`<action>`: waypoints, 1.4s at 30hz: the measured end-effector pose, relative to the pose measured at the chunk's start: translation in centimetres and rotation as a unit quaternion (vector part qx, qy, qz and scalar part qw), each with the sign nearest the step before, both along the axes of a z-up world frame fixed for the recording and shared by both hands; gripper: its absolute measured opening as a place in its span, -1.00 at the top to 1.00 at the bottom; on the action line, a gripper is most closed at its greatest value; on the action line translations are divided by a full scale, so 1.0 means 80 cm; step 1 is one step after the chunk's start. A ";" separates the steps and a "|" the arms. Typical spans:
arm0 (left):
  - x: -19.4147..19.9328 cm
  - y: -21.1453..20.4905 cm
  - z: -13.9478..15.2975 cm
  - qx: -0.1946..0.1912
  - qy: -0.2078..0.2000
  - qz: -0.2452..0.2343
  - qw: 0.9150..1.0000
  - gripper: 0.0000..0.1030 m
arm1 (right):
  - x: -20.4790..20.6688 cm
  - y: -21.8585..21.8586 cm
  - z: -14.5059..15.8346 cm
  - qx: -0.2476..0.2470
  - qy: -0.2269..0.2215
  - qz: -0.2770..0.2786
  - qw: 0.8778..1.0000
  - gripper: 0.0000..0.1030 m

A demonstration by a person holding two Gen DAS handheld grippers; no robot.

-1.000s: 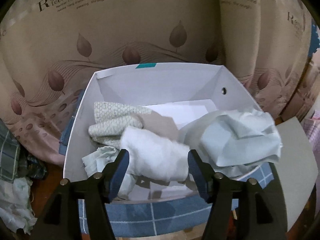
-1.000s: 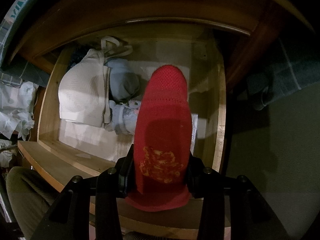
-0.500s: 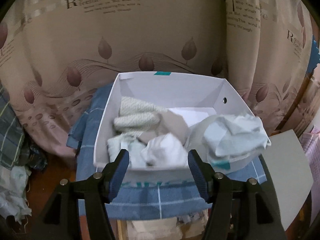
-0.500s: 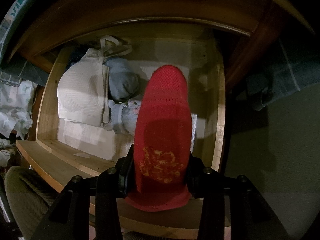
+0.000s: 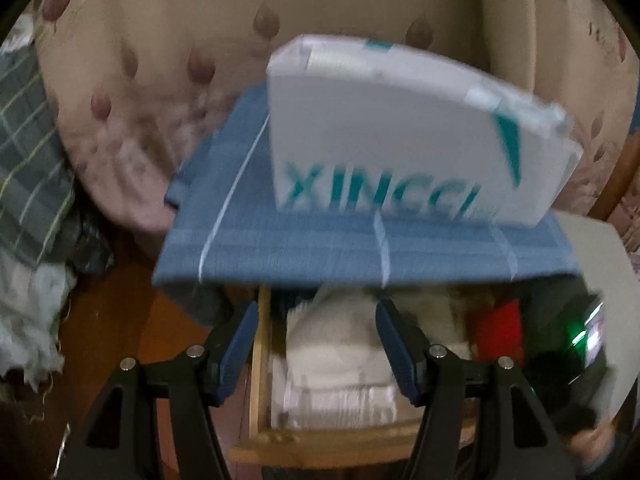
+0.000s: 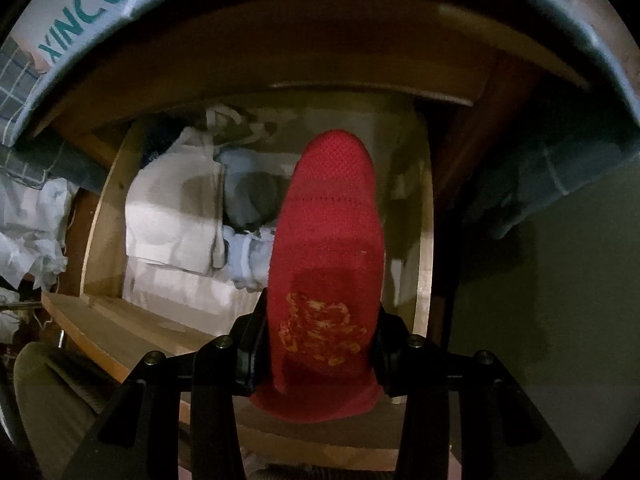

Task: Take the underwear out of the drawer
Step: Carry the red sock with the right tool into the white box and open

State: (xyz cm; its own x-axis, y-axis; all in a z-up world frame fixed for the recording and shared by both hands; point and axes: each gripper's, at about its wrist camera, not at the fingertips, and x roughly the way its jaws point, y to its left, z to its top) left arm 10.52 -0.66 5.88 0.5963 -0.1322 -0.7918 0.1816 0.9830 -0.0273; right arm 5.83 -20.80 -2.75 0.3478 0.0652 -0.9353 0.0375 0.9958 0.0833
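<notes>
My right gripper (image 6: 320,344) is shut on a red knitted garment (image 6: 326,240) with a yellow pattern, held above the open wooden drawer (image 6: 424,248). In the drawer lie a white bra (image 6: 172,216) and grey-blue underwear (image 6: 248,196). My left gripper (image 5: 316,344) is open and empty, above the drawer's left side; below it lies the white folded garment (image 5: 336,352), and the red garment (image 5: 496,328) shows to the right. The left wrist view is blurred.
A white box (image 5: 400,136) marked XINCCI stands on a blue checked cloth (image 5: 320,240) over the drawer's top. A leaf-patterned curtain (image 5: 160,60) hangs behind. Crumpled clothes (image 5: 28,312) lie at the left on the wooden floor.
My left gripper has drawn back and dropped from over the white box down to the drawer. My right gripper, still holding the red garment, has risen slightly away from the drawer.
</notes>
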 end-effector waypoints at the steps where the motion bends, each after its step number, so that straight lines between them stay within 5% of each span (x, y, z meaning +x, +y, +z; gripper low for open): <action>1: -0.003 0.004 -0.013 0.007 0.008 0.007 1.000 -0.22 | -0.001 0.000 0.004 0.001 -0.008 0.001 1.000 0.23; 17: -0.033 0.038 -0.089 -0.017 0.034 0.068 0.997 -0.22 | -0.026 0.007 0.075 0.057 -0.011 0.028 0.998 0.23; 26: -0.040 0.022 -0.089 0.015 0.011 0.044 0.999 -0.22 | -0.041 0.015 0.179 0.062 -0.077 0.059 0.993 0.23; 33: -0.041 0.029 -0.092 0.015 0.010 0.056 0.998 -0.22 | -0.012 0.029 0.289 0.062 -0.158 0.077 0.982 0.23; 42: -0.037 0.035 -0.096 0.003 0.024 0.061 0.998 -0.22 | 0.080 0.052 0.342 0.031 -0.186 0.063 0.980 0.23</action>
